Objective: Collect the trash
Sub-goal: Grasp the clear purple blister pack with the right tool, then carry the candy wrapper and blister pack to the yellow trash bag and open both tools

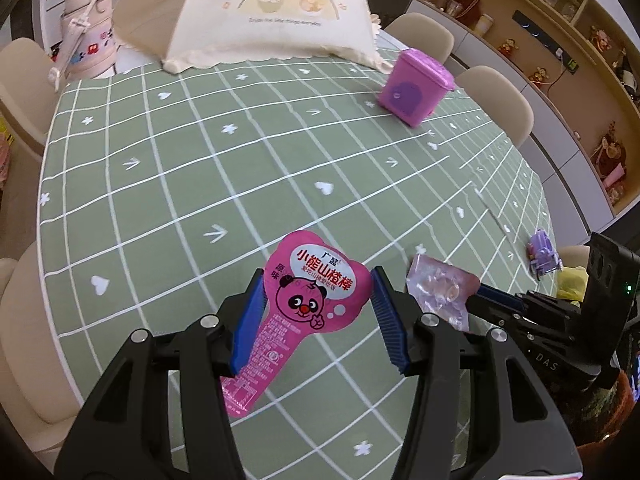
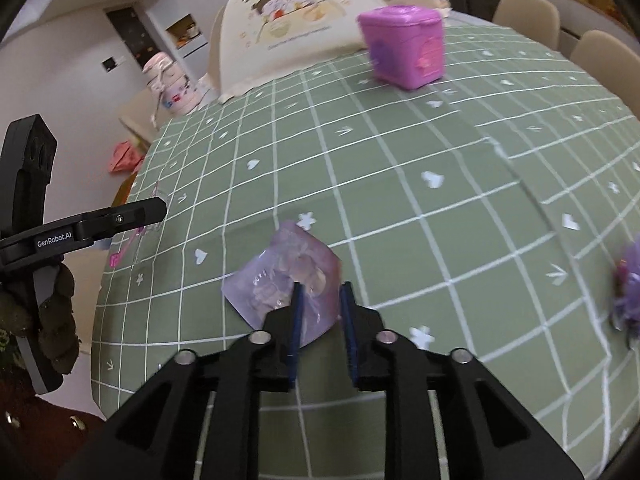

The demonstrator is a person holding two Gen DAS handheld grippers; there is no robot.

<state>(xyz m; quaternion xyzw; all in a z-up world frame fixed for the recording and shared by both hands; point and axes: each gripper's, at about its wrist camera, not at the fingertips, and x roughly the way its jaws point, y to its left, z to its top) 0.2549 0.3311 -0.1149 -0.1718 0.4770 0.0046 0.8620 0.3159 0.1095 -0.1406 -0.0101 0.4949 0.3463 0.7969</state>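
Closest in, the left gripper point(image 1: 318, 312) has its blue fingers point(image 1: 250, 320) spread, and the pink bear-shaped wrapper point(image 1: 308, 296) sits between them: its left edge lies against the left pad, while a gap shows at the right pad, so I cannot tell whether it is truly pinched. The wrapper's long tail hangs down toward the counter point(image 1: 180, 168). Just beside it, on the right, the right gripper point(image 2: 322, 312) points down at a clear crumpled packet point(image 2: 288, 276) lying flat on the green cloth. Its fingers point(image 2: 295, 320) stand parted a little, no earlier frame to compare, and the packet's near corner reaches between them; the left pad overlaps the plastic, the right one stands clear of it. Off to the right near the counter's edge lies a small purple toy car point(image 1: 542, 254), blurred in the right wrist view. The counter is covered in a green cloth point(image 2: 400, 208) with white grid lines, hearts, flowers and arrows. Further back, toward the right, stands the small purple trash bin point(image 1: 414, 88), lid down, well apart from both pieces of trash. At the far end a cream food cover point(image 1: 276, 20) with a cartoon of two children rests on the cloth, and a pink bottle point(image 1: 86, 28) stands to its left. Beige chairs point(image 1: 494, 100) ring the counter, and wooden shelves point(image 1: 560, 32) of jars and figurines line the right wall.
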